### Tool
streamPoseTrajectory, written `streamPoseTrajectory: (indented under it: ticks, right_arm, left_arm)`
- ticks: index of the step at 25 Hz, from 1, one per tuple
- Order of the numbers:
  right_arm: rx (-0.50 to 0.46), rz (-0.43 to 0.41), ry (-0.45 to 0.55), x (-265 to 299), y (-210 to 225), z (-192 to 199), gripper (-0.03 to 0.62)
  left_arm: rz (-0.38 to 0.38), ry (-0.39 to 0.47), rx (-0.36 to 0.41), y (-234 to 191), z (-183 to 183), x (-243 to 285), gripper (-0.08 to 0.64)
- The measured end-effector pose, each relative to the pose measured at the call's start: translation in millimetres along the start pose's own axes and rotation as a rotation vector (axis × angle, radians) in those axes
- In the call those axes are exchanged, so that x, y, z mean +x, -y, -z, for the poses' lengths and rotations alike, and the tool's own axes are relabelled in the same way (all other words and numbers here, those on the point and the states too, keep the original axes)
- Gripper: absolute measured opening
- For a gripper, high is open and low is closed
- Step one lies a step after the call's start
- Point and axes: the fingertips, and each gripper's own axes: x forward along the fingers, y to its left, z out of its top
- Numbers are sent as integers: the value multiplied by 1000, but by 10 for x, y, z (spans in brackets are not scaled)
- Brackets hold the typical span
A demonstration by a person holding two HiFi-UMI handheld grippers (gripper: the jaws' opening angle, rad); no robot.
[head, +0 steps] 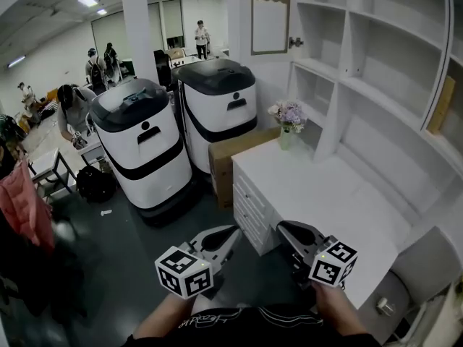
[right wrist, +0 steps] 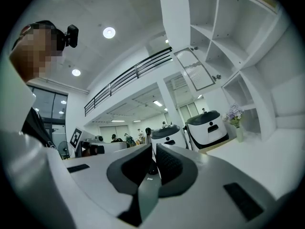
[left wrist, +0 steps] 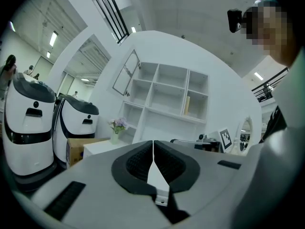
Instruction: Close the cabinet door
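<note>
The white cabinet [head: 376, 71] with open shelves fills the right of the head view. Its glass-paned door [head: 269, 13] stands swung open at the top, a small knob [head: 295, 42] on its edge. The door also shows in the left gripper view [left wrist: 126, 73] and in the right gripper view [right wrist: 195, 69], far ahead and high. My left gripper [head: 230, 233] and right gripper [head: 283, 228] hang side by side low in the head view, well short of the cabinet. Both point level. Each has its jaws shut with nothing between them, seen close up at the left gripper [left wrist: 153, 143] and the right gripper [right wrist: 153, 147].
A white desk with drawers [head: 325, 194] sits under the shelves, a vase of flowers [head: 288, 118] at its back corner. A cardboard box [head: 235, 157] and two large white robots [head: 141, 143] [head: 217, 100] stand to the left. Several people are in the background.
</note>
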Motion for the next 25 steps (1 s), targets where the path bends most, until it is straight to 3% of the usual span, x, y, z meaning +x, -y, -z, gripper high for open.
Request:
streamPoseTrajectory:
  ticks: [4,10,18,25]
  right_arm:
    - [5,-23,23,425,562,-263,57]
    - [-49,-78,3,833,932,-489,57]
    - [-47,-17,60,1124,1524,-810,57]
    - [-60,69,92,1594,2122,-1116,57]
  left_arm:
    - [11,-8,13,-451,-258,577,26]
    - [42,29,45,-863,-620,1015,26]
    - [105,42,71,-1316,-983,1529,26]
    - [192,77,105,-2013,-1546,2128,28]
